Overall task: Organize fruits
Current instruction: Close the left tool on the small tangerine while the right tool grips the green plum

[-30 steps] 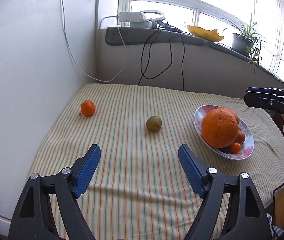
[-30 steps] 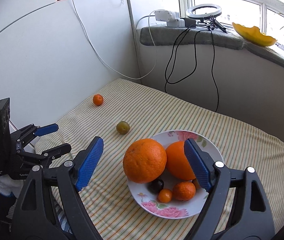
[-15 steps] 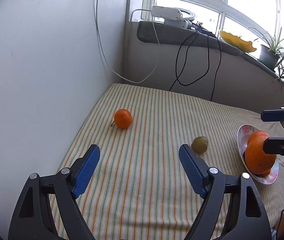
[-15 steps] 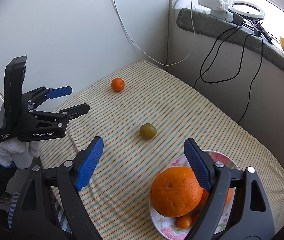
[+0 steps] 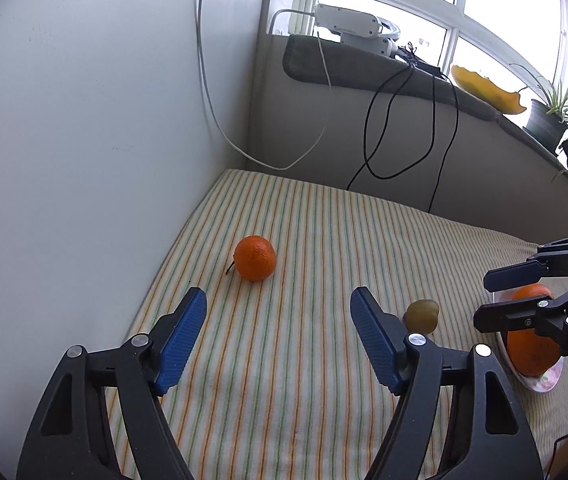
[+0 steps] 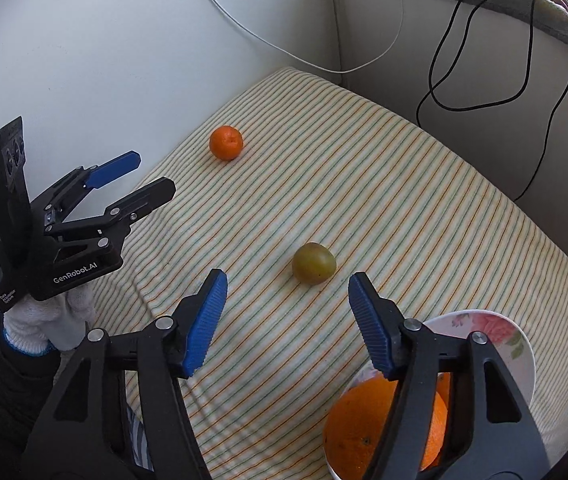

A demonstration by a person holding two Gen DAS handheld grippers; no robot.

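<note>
So there are two loose fruits out on the striped tablecloth [image 6: 404, 184]: a small tangerine [image 5: 255, 258] near the left edge by the wall, and a greenish plum-looking fruit [image 6: 314, 263] around the middle, not far from the flowered bowl [image 6: 522, 356] at the right edge, which already holds a big orange [image 6: 360, 428] and some smaller stuff. The left gripper [image 5: 277, 336] has its jaws apart with nothing in them, just narrowed a bit, lined up roughly toward the tangerine but short of it. The right gripper [image 6: 286, 320] has been closing too, jaws noticeably narrower now, empty, with the green fruit just beyond the tips. My guess is both fruits are light and round, so they'll roll if nudged. The tangerine skin probably gives a little; the green one looks smooth and maybe slippery. I'd pinch each across its widest middle, gently, no squashing.
</note>
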